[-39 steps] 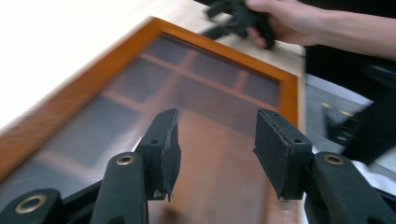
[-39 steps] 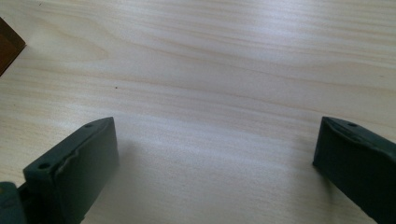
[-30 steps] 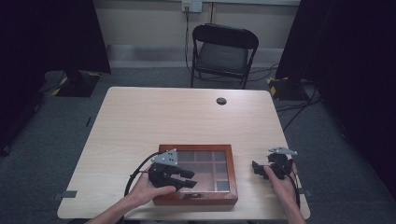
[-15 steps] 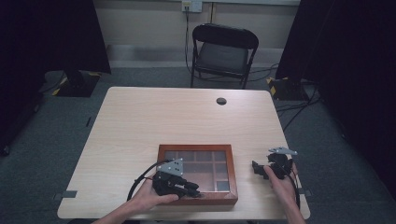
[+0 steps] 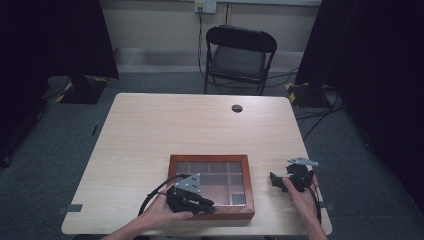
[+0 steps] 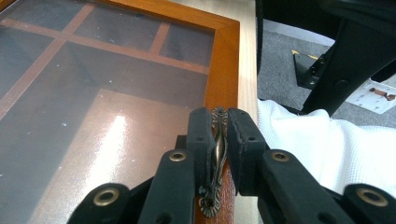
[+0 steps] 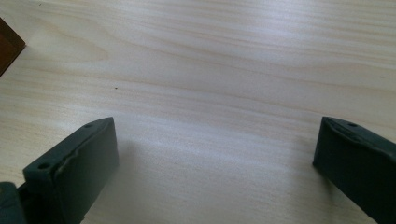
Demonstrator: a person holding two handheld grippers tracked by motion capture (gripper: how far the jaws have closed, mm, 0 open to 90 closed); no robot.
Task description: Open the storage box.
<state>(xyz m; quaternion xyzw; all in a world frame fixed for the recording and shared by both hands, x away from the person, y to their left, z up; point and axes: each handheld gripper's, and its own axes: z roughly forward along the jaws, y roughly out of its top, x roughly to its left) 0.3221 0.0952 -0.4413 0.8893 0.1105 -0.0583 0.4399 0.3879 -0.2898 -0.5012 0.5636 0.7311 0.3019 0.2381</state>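
The left gripper [image 6: 219,154] has its fingers [image 6: 200,135] clamped on the box's [image 5: 210,186] upright brass handle [image 6: 217,140]; the right gripper [image 7: 215,163] gapes empty, well apart from it.

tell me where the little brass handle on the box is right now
In the left gripper view, the brass handle sits on the wooden box's front edge, clamped between the left tongs.
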